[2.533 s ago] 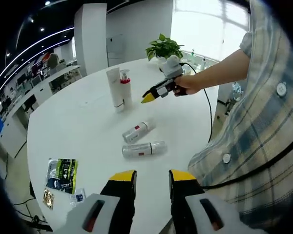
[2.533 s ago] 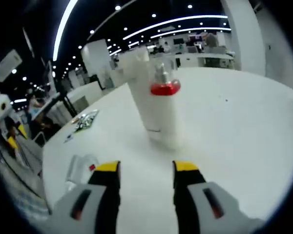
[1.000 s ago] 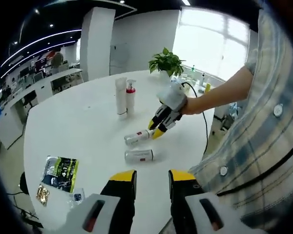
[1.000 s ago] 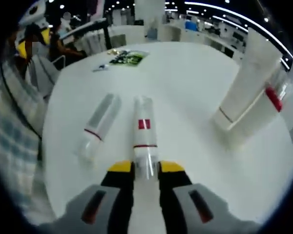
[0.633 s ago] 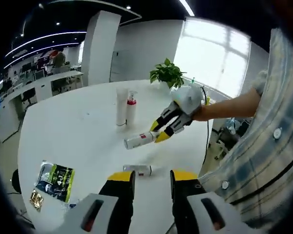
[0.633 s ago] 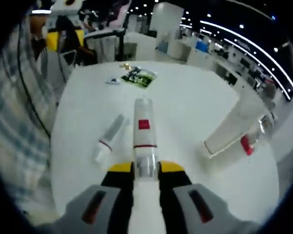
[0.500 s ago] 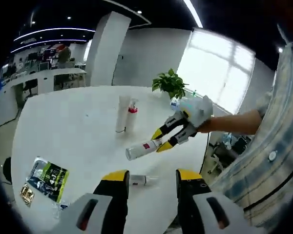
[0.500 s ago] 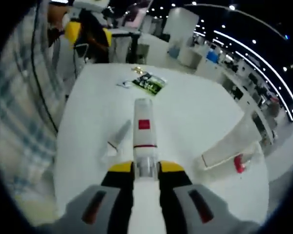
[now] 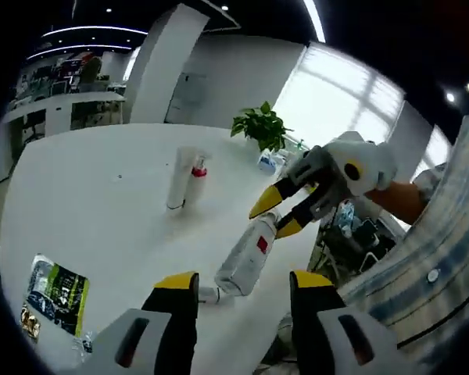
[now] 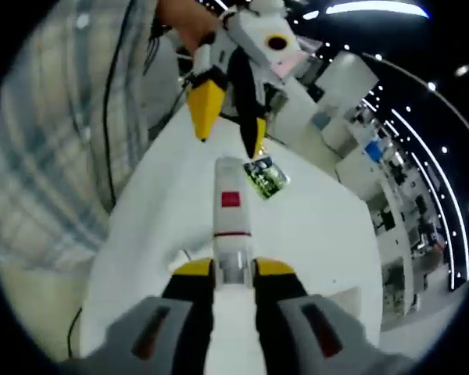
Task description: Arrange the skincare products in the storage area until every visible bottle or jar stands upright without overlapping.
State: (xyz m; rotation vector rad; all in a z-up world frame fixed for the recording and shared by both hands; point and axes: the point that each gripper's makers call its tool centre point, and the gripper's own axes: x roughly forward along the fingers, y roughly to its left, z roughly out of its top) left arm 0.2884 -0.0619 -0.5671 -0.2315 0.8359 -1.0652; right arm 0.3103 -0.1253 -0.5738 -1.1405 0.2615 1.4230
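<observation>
Your right gripper (image 10: 233,273) is clamped on the neck of the silver bottle (image 10: 230,215), jaws pressed to it on both sides. It was lying on the table 2.5 s ago; you've since lifted it clear and it now hangs tilted in the air, red label up. In the left gripper view the same bottle (image 9: 246,259) angles down from the right gripper (image 9: 277,216) toward the near edge of the table (image 9: 86,211).

Your left gripper (image 9: 236,287) is spread apart, holding nothing, hovering over the near edge. It has closed in on the bottle: in the right gripper view its yellow tips (image 10: 229,117) now sit just past the bottle's base.

The second bottle (image 9: 209,294) lies flat near the near edge, just behind the left jaws, mostly hidden.

The white tube (image 9: 177,179) and red-collared pump bottle (image 9: 195,179) stand upright, touching, mid-table. Wide bare white top around them.

The green-black sachet (image 9: 51,286) lies flat at the left edge. The potted plant (image 9: 263,127) sits at the far edge.

Table is smooth, round-edged, glossy white; bottle is cylindrical, metallic.
</observation>
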